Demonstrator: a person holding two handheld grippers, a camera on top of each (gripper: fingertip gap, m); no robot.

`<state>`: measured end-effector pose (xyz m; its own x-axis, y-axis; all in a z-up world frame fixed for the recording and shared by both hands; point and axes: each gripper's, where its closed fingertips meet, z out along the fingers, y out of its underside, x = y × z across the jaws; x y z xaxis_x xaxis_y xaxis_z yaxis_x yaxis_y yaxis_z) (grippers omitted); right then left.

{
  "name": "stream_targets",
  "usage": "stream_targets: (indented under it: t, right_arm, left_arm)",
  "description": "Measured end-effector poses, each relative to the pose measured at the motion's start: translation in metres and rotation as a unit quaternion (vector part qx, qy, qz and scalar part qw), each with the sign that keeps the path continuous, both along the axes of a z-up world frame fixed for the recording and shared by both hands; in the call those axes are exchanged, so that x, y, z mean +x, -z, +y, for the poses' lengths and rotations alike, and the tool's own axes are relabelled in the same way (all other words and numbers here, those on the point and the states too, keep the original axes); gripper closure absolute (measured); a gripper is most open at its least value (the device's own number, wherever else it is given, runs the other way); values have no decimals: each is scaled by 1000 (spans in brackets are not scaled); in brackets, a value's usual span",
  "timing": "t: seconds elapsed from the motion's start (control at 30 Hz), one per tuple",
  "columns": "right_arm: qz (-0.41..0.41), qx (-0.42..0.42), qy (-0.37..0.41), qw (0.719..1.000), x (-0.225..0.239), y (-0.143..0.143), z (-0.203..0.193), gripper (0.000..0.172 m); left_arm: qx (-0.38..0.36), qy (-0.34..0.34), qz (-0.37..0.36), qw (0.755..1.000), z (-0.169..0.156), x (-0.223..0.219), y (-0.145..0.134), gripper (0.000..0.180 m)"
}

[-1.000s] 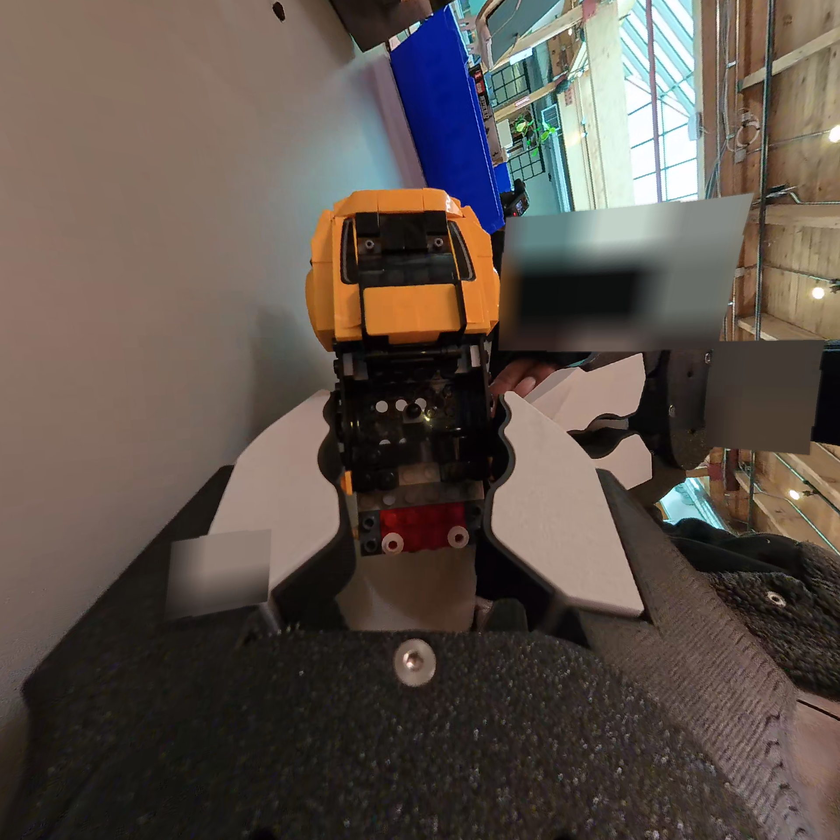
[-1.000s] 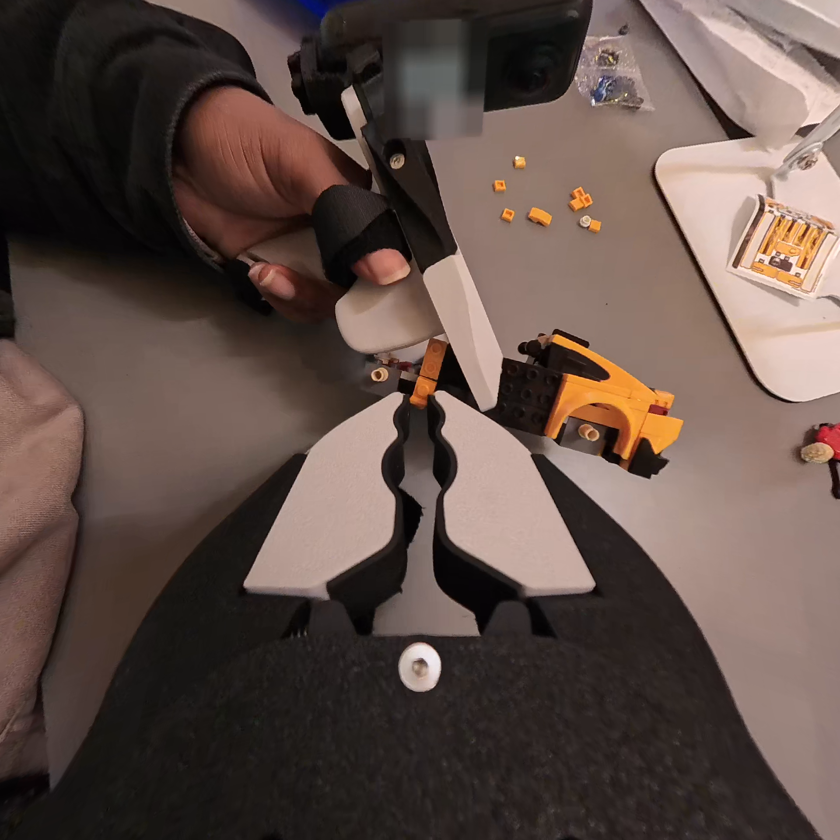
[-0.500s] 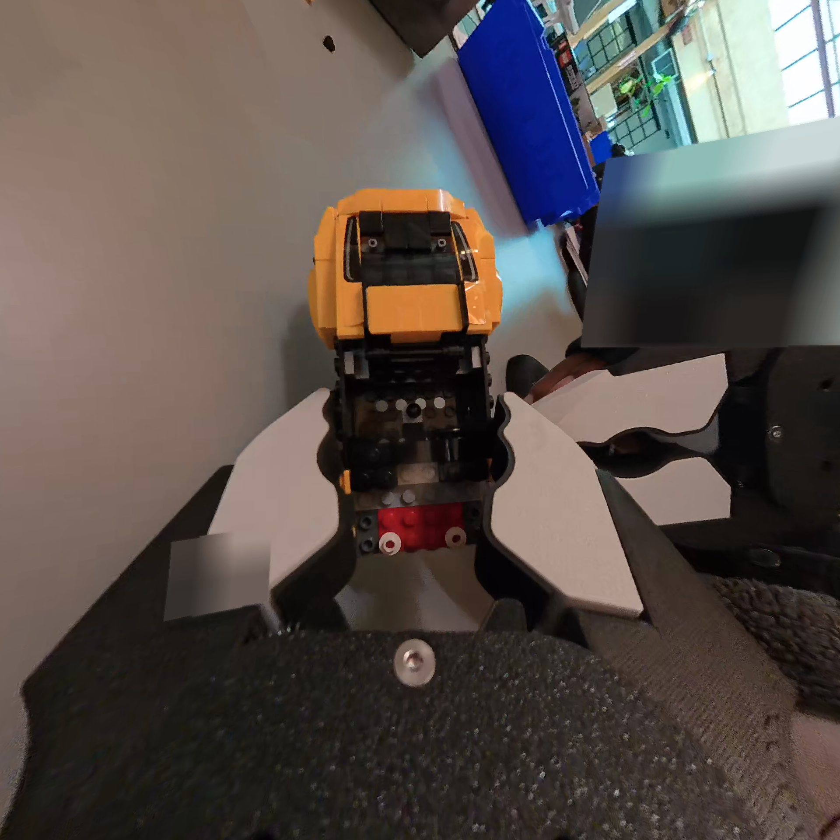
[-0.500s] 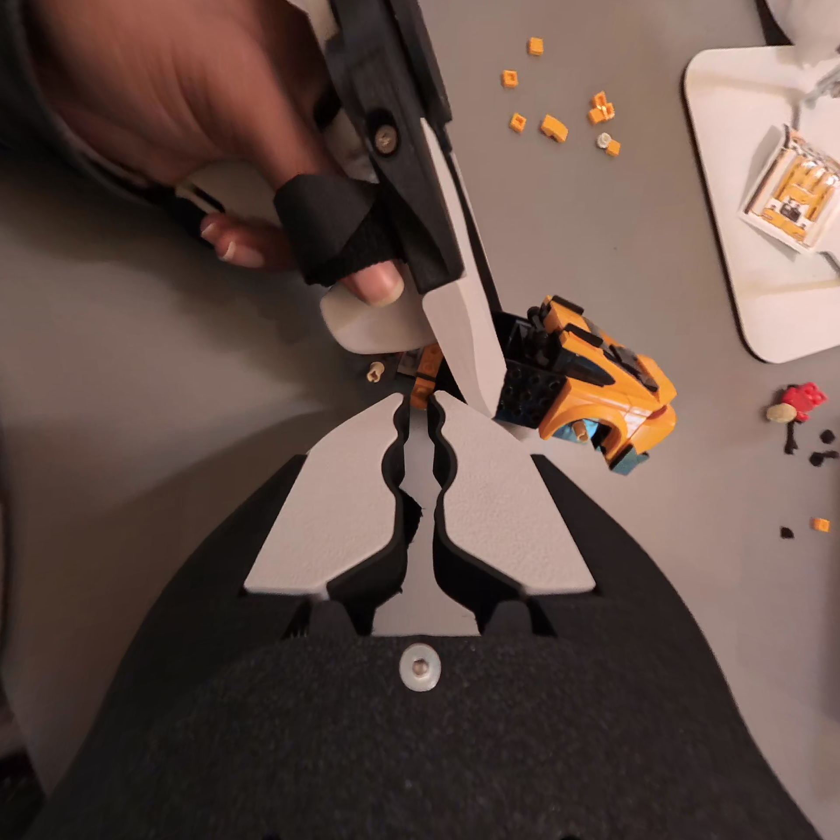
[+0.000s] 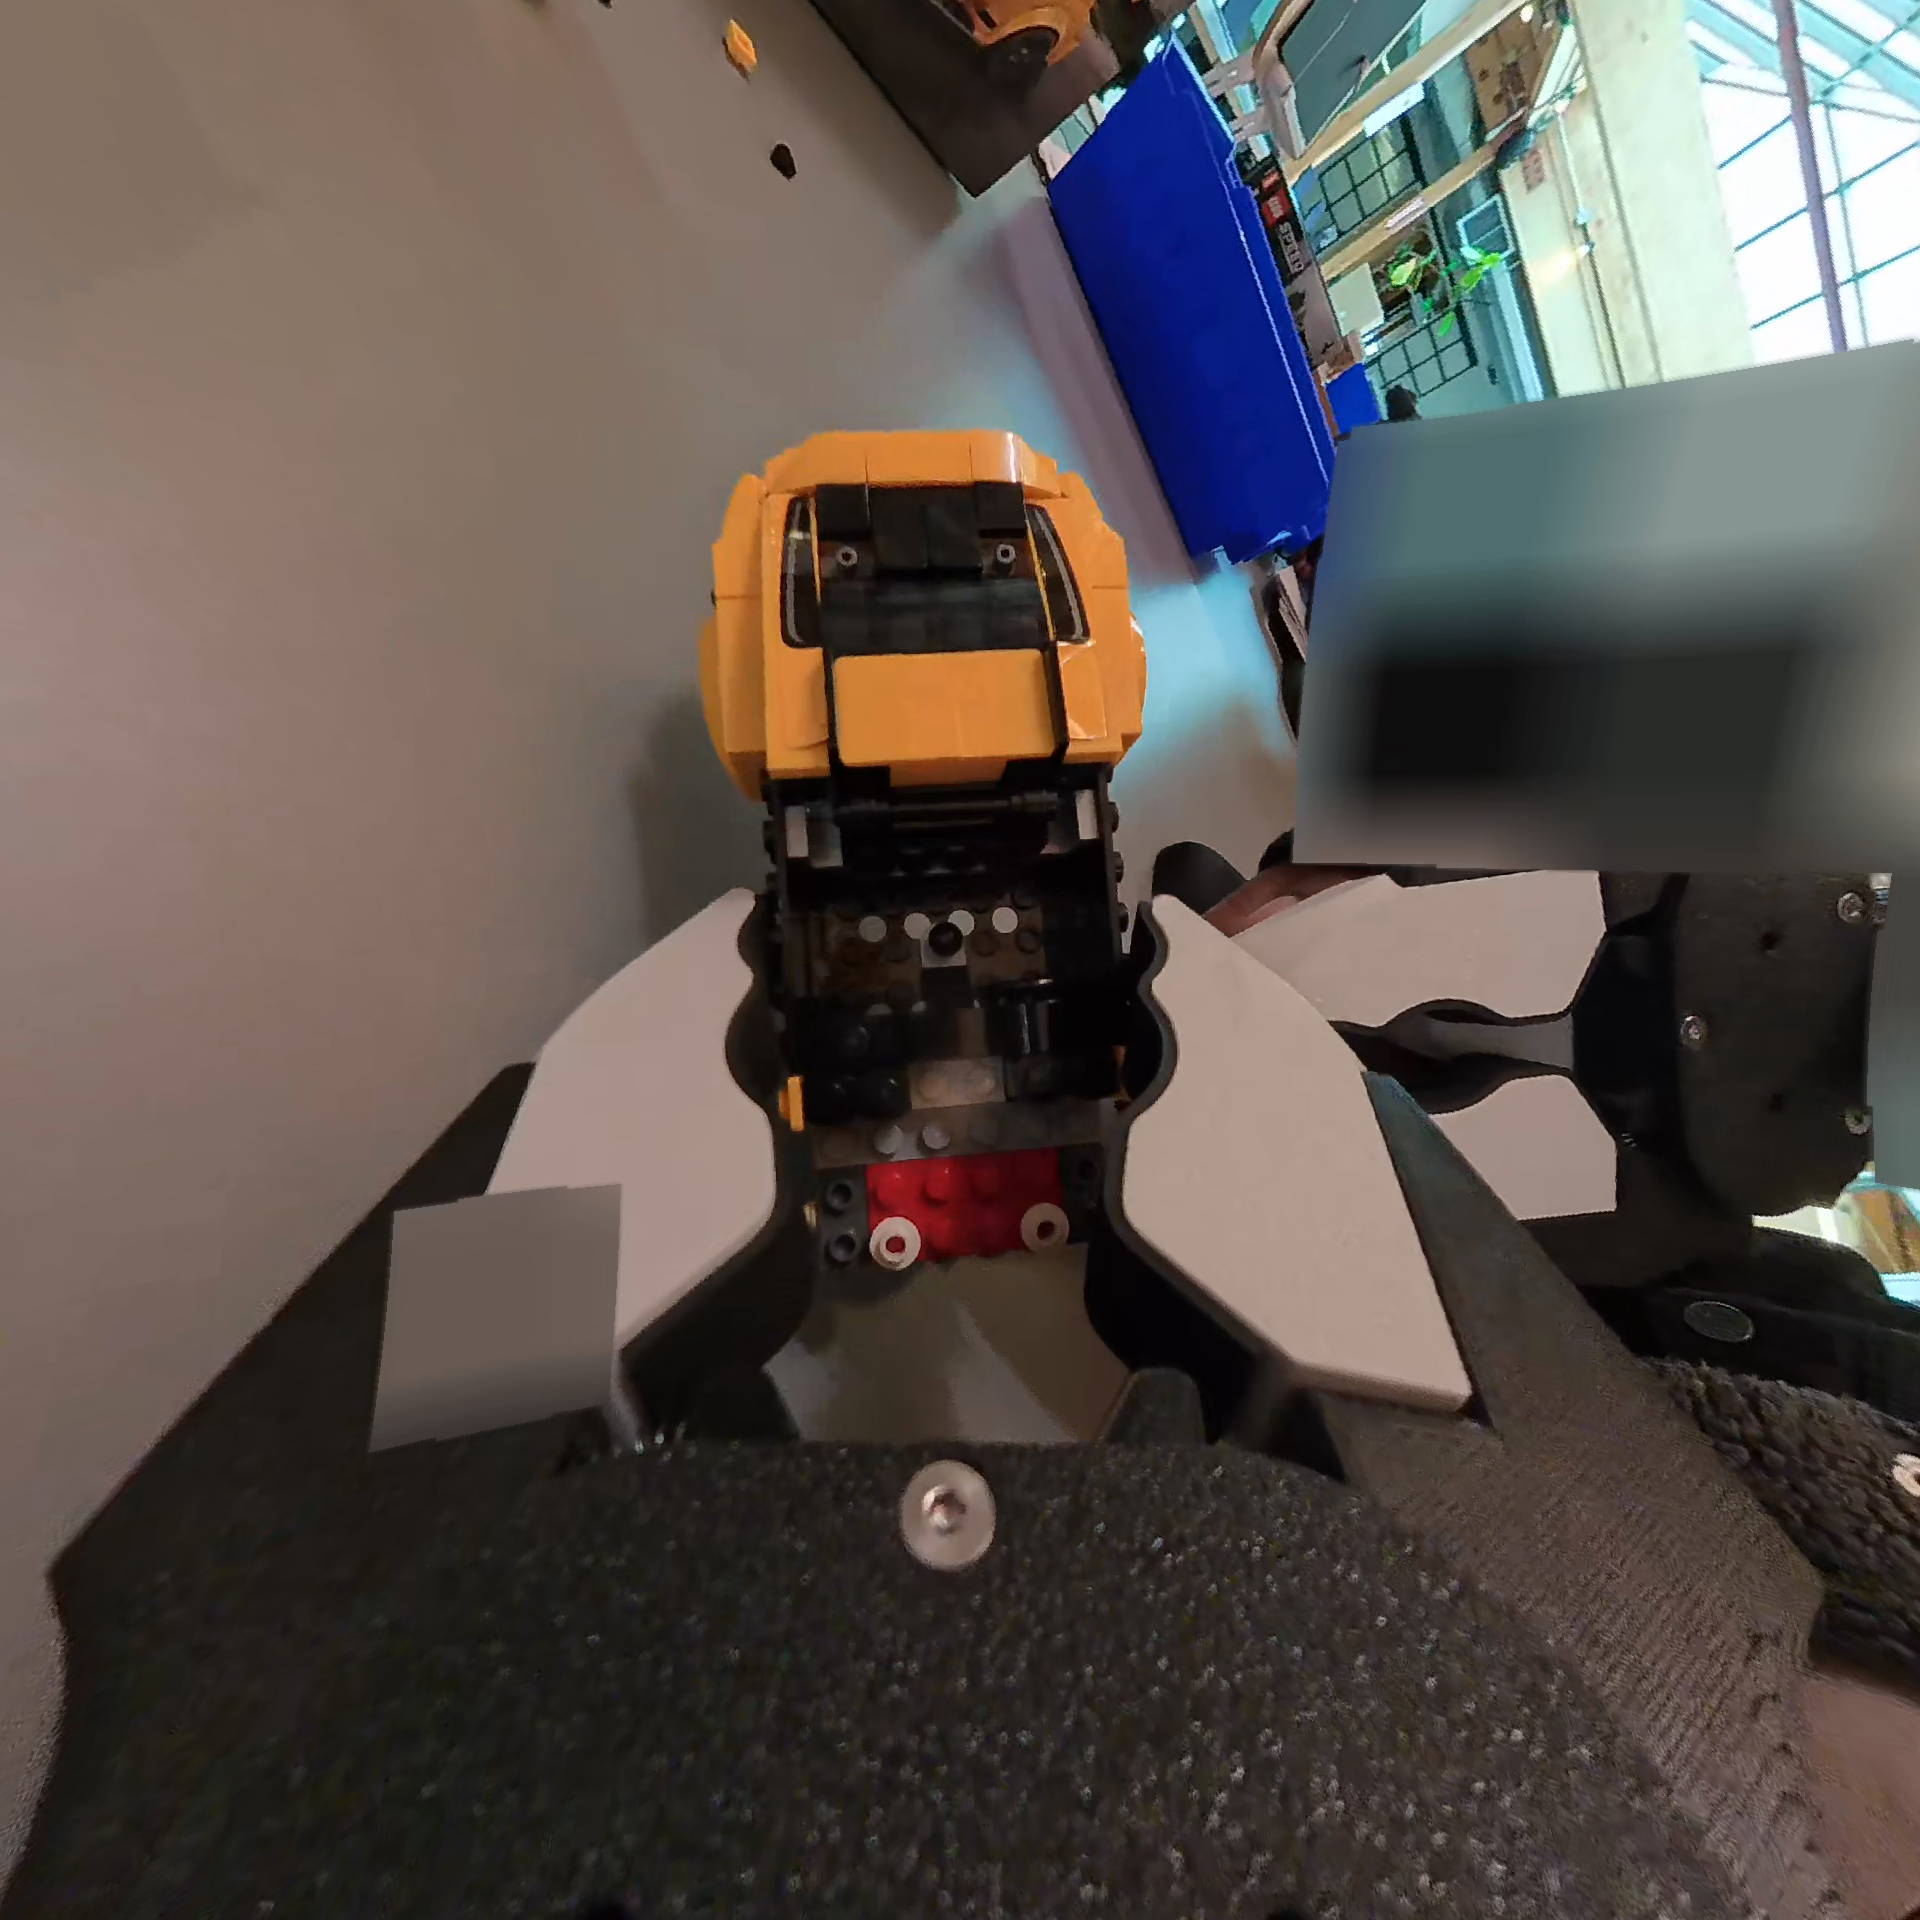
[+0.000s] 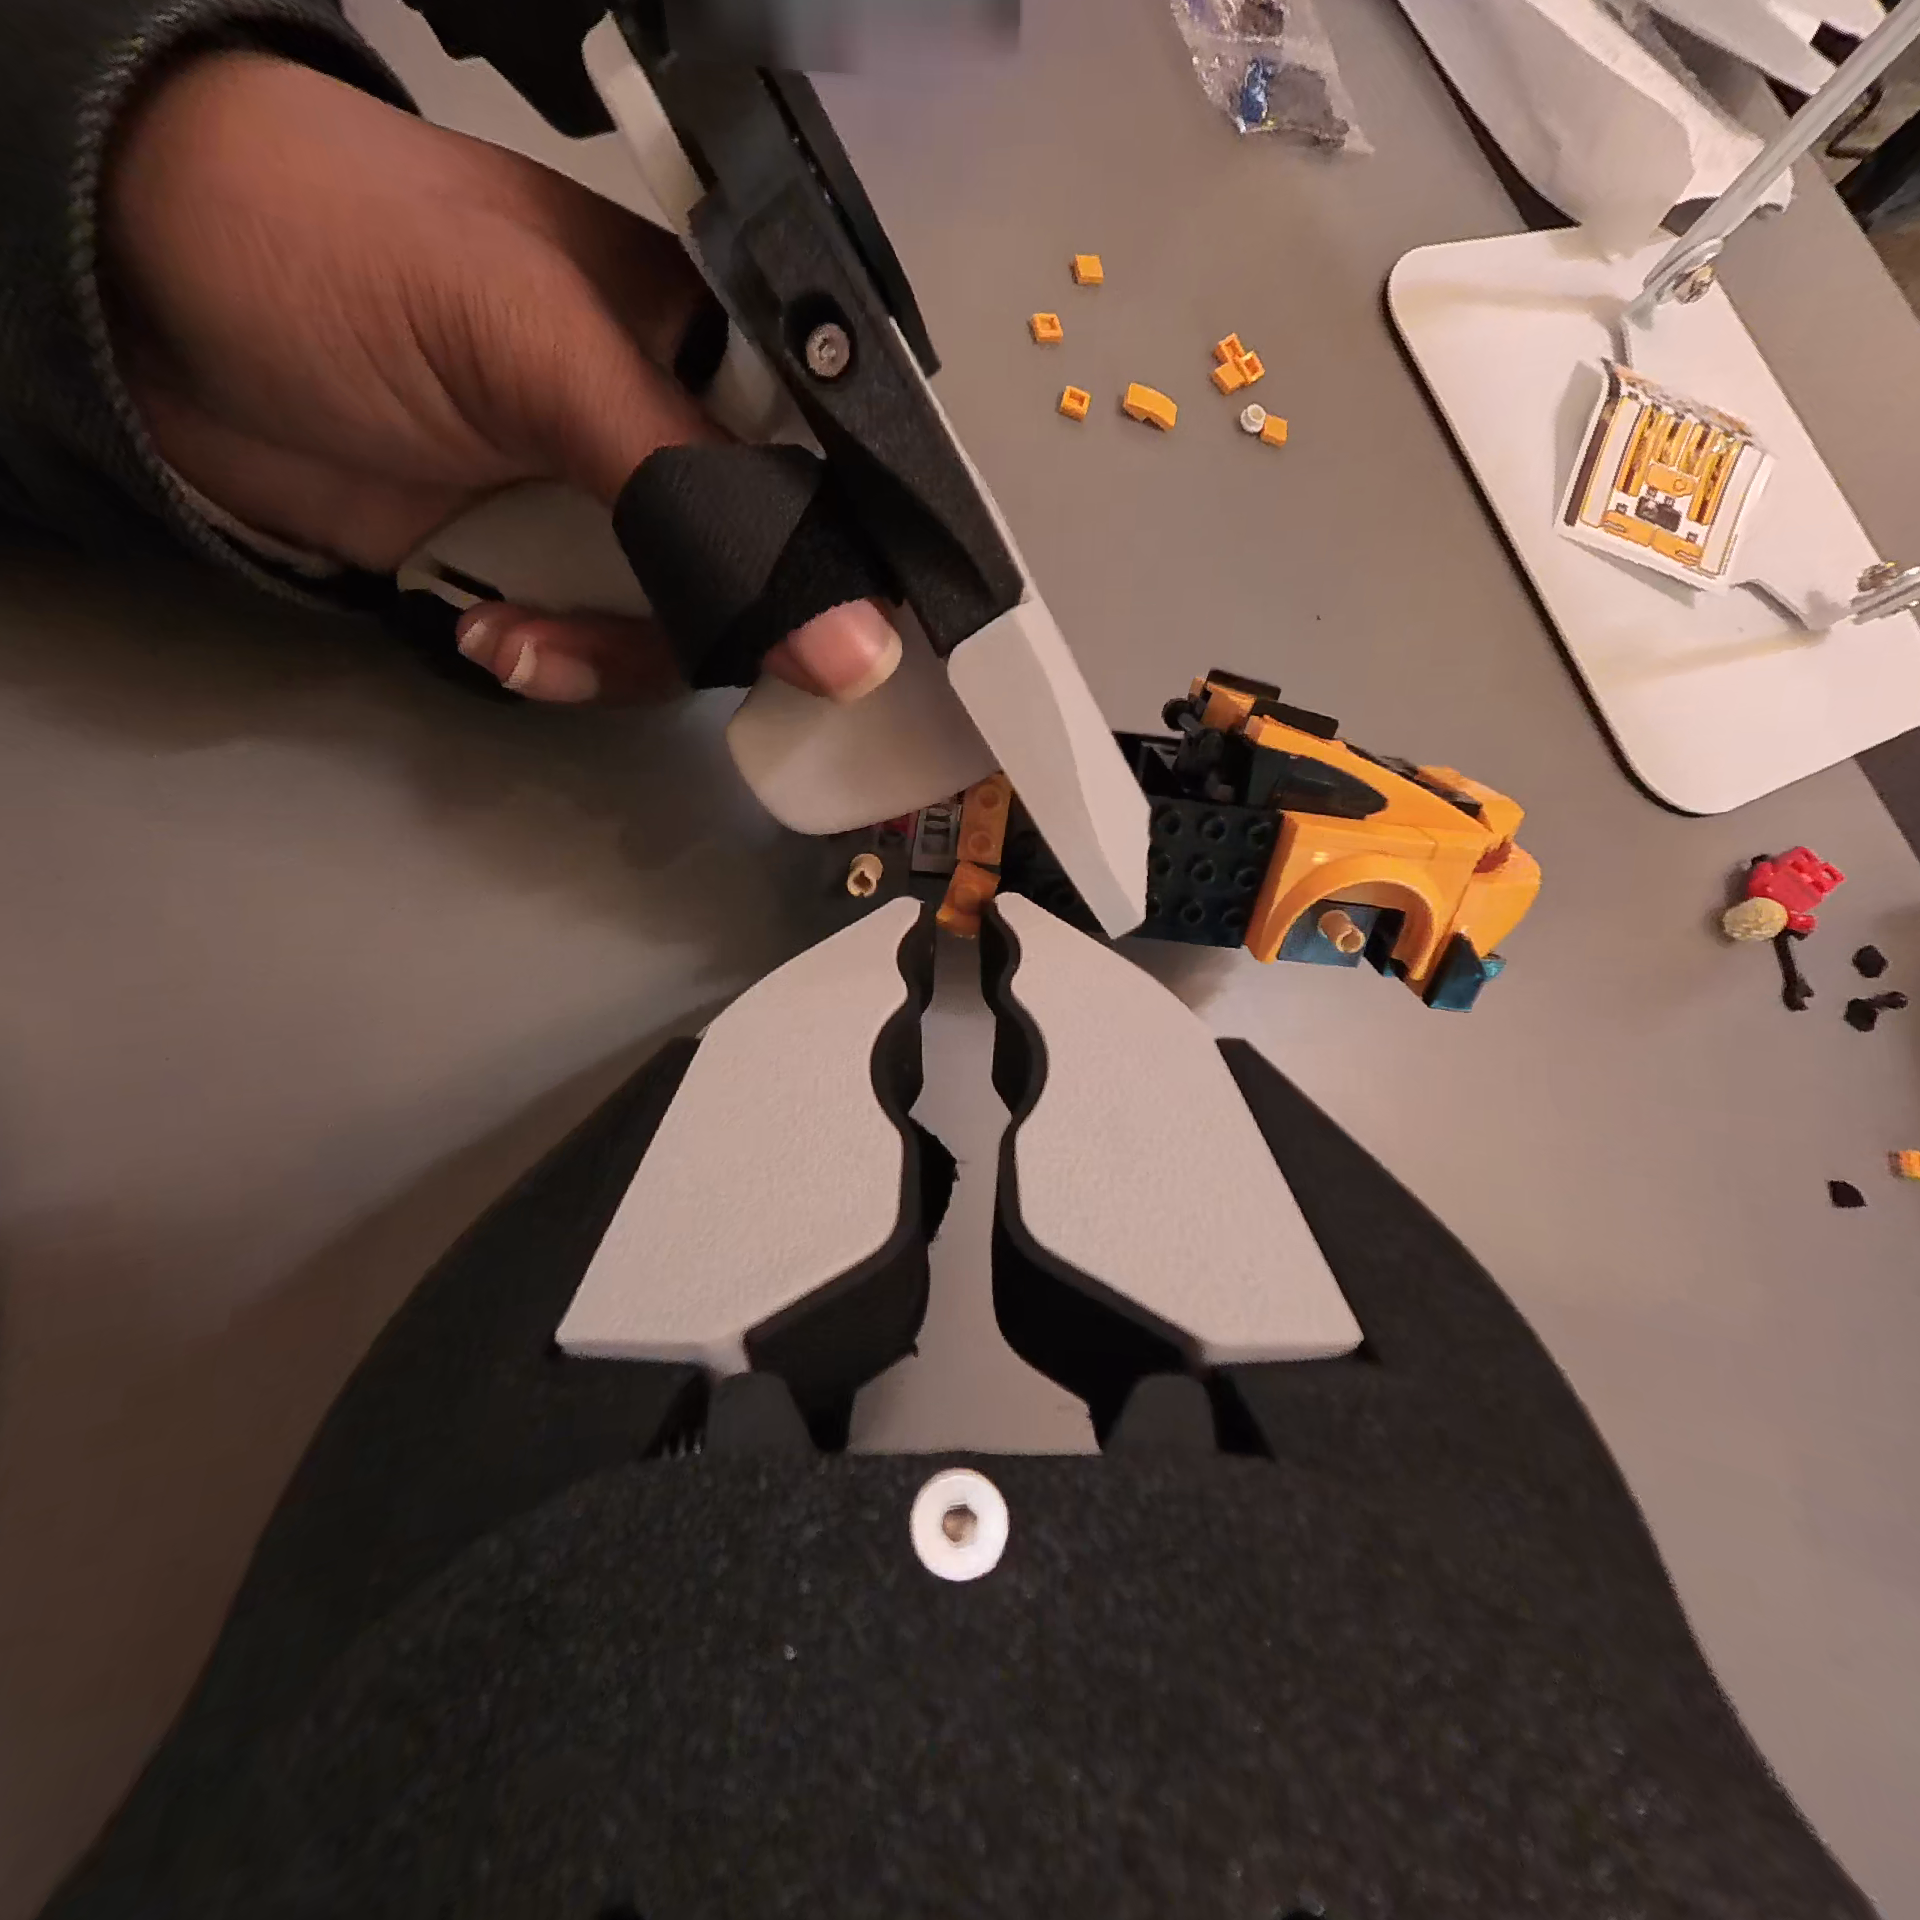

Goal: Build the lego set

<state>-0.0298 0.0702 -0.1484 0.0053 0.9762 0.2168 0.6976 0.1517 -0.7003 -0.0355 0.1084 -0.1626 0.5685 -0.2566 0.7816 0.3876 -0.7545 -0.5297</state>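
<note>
— What's the left wrist view got?

— The left tool [image 5: 945, 997] is clamped on a half-built orange and black brick car [image 5: 925, 644], its pads pressed on the black chassis sides. The orange nose points to twelve o'clock, red bricks [image 5: 961, 1210] sit at the near end, and the grey table [image 5: 312, 520] is behind it. At three o'clock the right tool [image 5: 1351, 1029] comes in from the side, and a blue bin [image 5: 1184, 364] shows at one o'clock.

— And the right wrist view?

— The right tool [image 6: 958, 920] is nearly closed, pinching a small orange piece [image 6: 971, 883] on the car's [image 6: 1382, 842] rear edge. The person's hand [image 6: 395, 374] holds the left tool [image 6: 1049, 800] at eleven o'clock. Loose orange bricks [image 6: 1148, 403] lie at one o'clock, a white base plate [image 6: 1558, 665] at two, a small red brick piece [image 6: 1787, 883] at three.
</note>
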Motion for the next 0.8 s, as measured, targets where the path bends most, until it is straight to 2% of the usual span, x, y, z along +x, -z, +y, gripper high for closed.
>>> stream_targets:
  t: [0.3, 0.6, 0.8]
  right_arm:
    - [-56, -1, -40, 998, 8, -9, -4, 164]
    - [-173, 1, -104, 979, 11, -25, -6, 163]
    - [-196, 2, -125, 973, 0, -36, -5, 162]
  left_arm:
    - [-43, 22, -102, 994, -7, 13, -7, 116]
    - [-74, 26, -216, 973, -11, 22, -21, 116]
    - [-80, 15, -264, 961, -9, 17, -28, 116]
